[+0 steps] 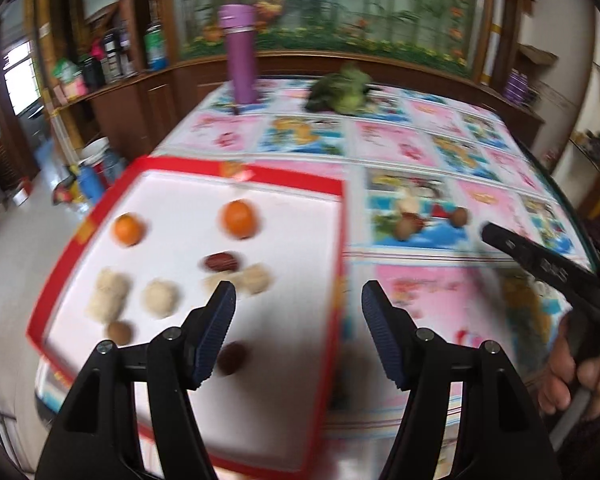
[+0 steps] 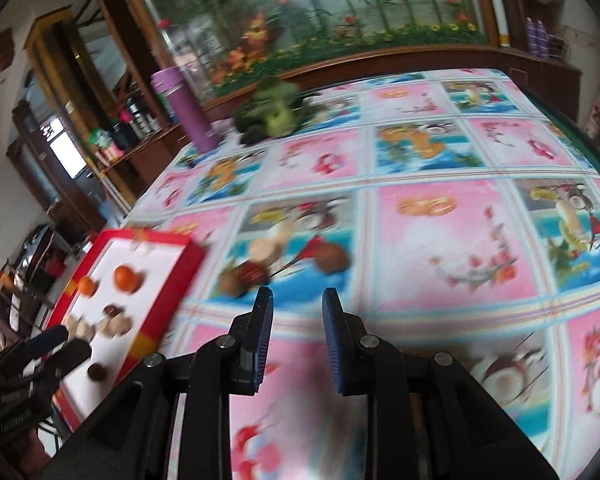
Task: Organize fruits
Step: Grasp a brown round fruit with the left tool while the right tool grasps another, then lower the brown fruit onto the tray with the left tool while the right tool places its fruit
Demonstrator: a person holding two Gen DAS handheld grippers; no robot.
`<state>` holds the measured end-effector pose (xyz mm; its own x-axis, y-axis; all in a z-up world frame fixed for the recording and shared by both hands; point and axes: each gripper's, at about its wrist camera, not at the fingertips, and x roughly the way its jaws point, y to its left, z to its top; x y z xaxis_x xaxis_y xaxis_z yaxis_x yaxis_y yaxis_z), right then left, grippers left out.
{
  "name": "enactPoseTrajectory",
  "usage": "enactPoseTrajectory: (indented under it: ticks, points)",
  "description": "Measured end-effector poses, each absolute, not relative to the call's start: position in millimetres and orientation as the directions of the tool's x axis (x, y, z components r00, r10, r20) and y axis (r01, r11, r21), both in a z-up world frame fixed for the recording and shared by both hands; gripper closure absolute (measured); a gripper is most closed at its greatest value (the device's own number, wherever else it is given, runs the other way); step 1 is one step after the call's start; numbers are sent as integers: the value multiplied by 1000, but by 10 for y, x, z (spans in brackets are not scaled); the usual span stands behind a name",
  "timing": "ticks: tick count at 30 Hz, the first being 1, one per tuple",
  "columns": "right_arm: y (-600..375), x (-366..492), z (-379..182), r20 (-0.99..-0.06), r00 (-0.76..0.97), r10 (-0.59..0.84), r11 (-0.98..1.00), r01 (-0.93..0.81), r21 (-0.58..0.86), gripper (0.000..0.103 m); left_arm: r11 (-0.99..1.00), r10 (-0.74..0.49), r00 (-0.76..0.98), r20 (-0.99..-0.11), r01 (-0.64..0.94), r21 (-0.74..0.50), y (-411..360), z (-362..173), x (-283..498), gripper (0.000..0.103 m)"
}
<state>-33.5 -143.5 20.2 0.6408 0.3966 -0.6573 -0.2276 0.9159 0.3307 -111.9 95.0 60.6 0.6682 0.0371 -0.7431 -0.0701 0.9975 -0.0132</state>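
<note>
Left gripper [image 1: 298,300] fingers apart over red tray's [image 1: 236,168] right edge; right gripper [image 2: 297,304] fingers apart, empty, above tablecloth [image 2: 440,232]; 2 oranges [image 1: 240,219] in tray.

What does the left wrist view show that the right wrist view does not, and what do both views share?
Only the left wrist view shows a hand holding the right gripper's handle, and the small round brown fruit near the tray's near left corner.

Only the right wrist view shows the right gripper with its fingers parted and empty.

Both show the red-rimmed white tray, two round orange fruits, the tall purple flask, the green leafy vegetable and the open left gripper.
</note>
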Motion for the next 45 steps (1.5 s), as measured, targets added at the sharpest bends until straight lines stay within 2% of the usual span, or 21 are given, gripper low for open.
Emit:
enactPoseTrajectory:
  ticks: [8,11,12,20,23,25,26,34,38,45]
  points:
    - [-1315,4,118,-705,626,333,943,-234,238,78,999,-1,629,-777,26,20,552,481,-613,36]
    - [-1248,68,87,-710,637,300,953,-228,199,69,998,-16,611,-791,57,24,482,426,-467,36]
    - [-1233,86,76,-709,635,307,951,-236,201,69,998,-29,599,-800,68,16,456,400,-409,36]
    - [-1212,202,-42,-732,619,286,956,-232,178,70,994,-58,545,-836,109,2,359,182,-104,37]
    - [-1247,212,-47,-732,614,295,954,-231,191,77,990,-75,529,-845,141,1,290,148,-33,36]
    - [-1256,208,-50,-735,613,292,955,-226,191,77,990,-76,523,-849,144,0,281,122,11,37]
    - [-1263,209,-52,-736,611,292,955,-226,191,77,989,-75,526,-847,148,5,277,108,34,38]
    - [-1310,205,-48,-746,598,293,955,-219,199,77,979,-117,515,-849,205,-11,216,68,94,67]
    - [-1328,198,-49,-747,593,300,953,-220,208,77,978,-127,520,-844,208,-19,205,70,78,78]
    - [-1369,165,-28,-738,606,297,954,-213,209,77,983,-135,538,-832,176,-46,211,137,-111,79]
